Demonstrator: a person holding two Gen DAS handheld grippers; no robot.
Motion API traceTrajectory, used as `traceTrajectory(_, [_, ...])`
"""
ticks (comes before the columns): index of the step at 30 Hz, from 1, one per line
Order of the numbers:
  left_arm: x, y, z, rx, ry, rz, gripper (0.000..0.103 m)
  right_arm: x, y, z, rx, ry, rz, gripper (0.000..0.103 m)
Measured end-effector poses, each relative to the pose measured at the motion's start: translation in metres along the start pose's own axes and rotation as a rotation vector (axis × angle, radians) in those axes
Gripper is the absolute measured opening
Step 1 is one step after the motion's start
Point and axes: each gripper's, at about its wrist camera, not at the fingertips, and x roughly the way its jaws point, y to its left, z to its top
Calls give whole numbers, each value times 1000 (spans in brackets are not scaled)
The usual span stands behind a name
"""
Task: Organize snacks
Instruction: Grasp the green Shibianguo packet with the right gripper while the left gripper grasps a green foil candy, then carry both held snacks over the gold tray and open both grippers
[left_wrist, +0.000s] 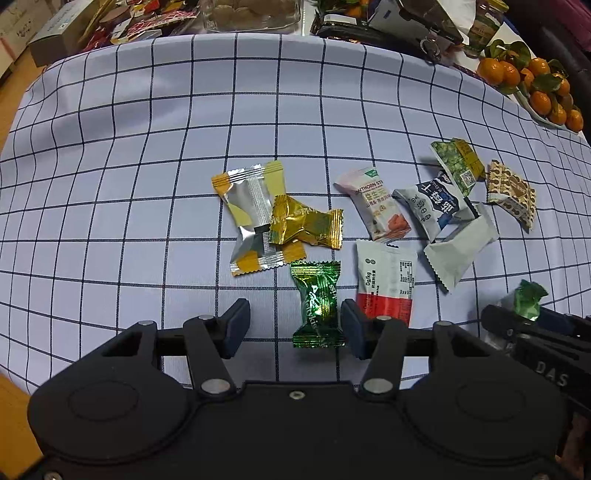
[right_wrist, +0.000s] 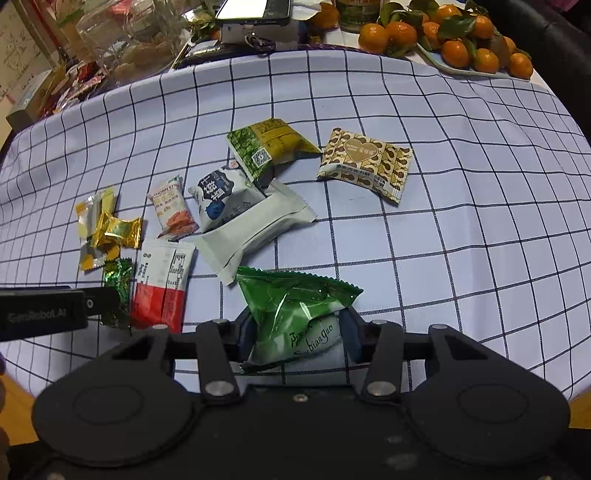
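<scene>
- Green foil candy (left_wrist: 318, 306) lies on the checked cloth (left_wrist: 147, 147) between the fingers of the left gripper (left_wrist: 291, 328); print along the wrapper is partly legible, something like "Swiss".
- Left gripper: jaws wide. Right pad (left_wrist: 352, 332) is just beside the candy's edge, contact not certain; left pad well apart from it.
- Gold foil candy (left_wrist: 304, 223) at 12 o'clock of the green one, on top of a silver-and-yellow sachet (left_wrist: 251, 206).
- Pack reading "...WTHORN ST..." (left_wrist: 373, 203) at 1 o'clock; red-and-white sachet (left_wrist: 386, 284) at 3 o'clock, "0g/kg" legible.
- Right gripper (right_wrist: 299, 339): jaws closed onto a green-and-white packet (right_wrist: 295, 314), lettering "...bianguo".
- From that packet: plain white pack (right_wrist: 255, 232) at 11 o'clock, blue-and-white pack (right_wrist: 221, 195) beyond, green-and-olive pack with QR code (right_wrist: 266, 146) at 12, brown patterned pack with heart label (right_wrist: 365, 164) at 1.
- Tangerines on a plate (right_wrist: 461, 40) at far edge.
</scene>
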Motion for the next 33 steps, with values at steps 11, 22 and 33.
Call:
traceTrajectory(11, [18,-21,8,19,11,35,23,-20,-15,3,11,-63,30,48])
traceTrajectory(22, [-17,-24,7,-12,-60,20,23,-29,-19,4,47,-50,62,48])
traceTrajectory(33, [-79,-33,-61,-11,-104,46,23,-75,-22,-29,-4,-113,69,48])
